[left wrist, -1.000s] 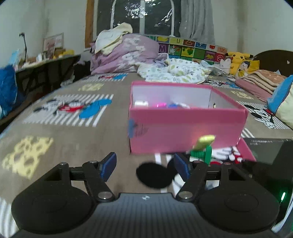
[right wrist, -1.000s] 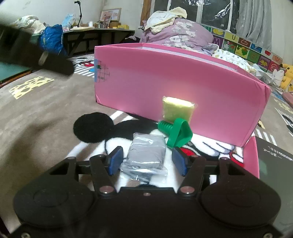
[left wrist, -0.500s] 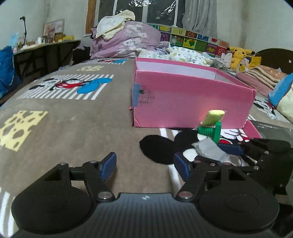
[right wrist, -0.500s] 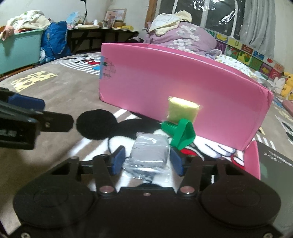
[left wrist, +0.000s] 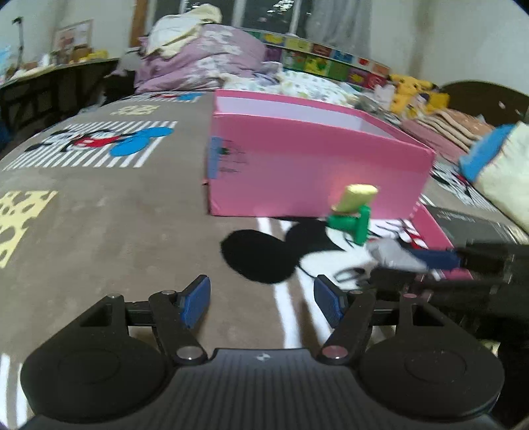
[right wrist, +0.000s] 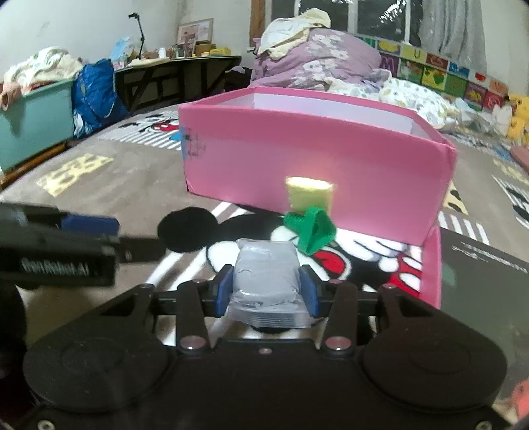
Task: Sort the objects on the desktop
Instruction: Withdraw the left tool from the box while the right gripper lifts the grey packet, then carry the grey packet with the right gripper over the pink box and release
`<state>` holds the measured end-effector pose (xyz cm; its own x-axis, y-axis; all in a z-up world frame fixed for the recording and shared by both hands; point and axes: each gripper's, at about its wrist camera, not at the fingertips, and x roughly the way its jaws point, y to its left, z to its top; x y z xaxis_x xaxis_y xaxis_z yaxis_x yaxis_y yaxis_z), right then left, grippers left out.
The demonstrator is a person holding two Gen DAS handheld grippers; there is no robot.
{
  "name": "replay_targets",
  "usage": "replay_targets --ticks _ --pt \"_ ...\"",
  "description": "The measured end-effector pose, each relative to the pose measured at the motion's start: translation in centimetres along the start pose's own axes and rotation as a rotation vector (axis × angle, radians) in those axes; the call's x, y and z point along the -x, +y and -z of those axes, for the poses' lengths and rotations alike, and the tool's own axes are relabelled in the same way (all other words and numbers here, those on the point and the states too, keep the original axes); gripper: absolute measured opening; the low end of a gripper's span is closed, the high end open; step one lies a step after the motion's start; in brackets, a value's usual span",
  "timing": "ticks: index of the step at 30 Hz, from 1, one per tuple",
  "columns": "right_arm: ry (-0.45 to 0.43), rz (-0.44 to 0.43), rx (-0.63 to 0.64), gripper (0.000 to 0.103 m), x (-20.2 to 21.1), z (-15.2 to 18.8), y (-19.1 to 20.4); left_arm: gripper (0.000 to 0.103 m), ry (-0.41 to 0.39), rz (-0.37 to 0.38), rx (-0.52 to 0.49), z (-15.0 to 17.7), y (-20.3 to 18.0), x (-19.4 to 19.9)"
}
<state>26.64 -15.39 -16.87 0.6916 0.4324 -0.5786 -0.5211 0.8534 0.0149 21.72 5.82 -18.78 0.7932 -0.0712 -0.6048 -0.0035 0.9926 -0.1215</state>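
The box was bright pink outside and pale white inside, with a small blue label at one corner. The packet was grey under clear wrap. The bolt was green; the block behind it was pale yellow. The rug was taupe, printed with black-eared cartoon mice (red shorts, white gloves), grey-and-white stripes and yellow cheese shapes. The right gripper and the left gripper were black with blue pads. The bedding heap was mauve with pale flowers.

Brown cartoon-print carpet, dark window, cluttered desk, piled bedding
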Motion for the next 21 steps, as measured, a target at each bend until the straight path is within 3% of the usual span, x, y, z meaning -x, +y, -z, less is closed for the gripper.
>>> replay_targets --ticks 11,21 --pt "-0.051 -0.008 -0.072 0.042 3.3 -5.2 -2.5 0.068 0.043 0.038 -0.048 0.2 -1.0 -0.6" --pt "-0.066 -0.010 -0.113 0.042 1.6 -11.2 -5.4 0.068 0.017 0.033 -0.052 -0.1 -1.0 -0.7"
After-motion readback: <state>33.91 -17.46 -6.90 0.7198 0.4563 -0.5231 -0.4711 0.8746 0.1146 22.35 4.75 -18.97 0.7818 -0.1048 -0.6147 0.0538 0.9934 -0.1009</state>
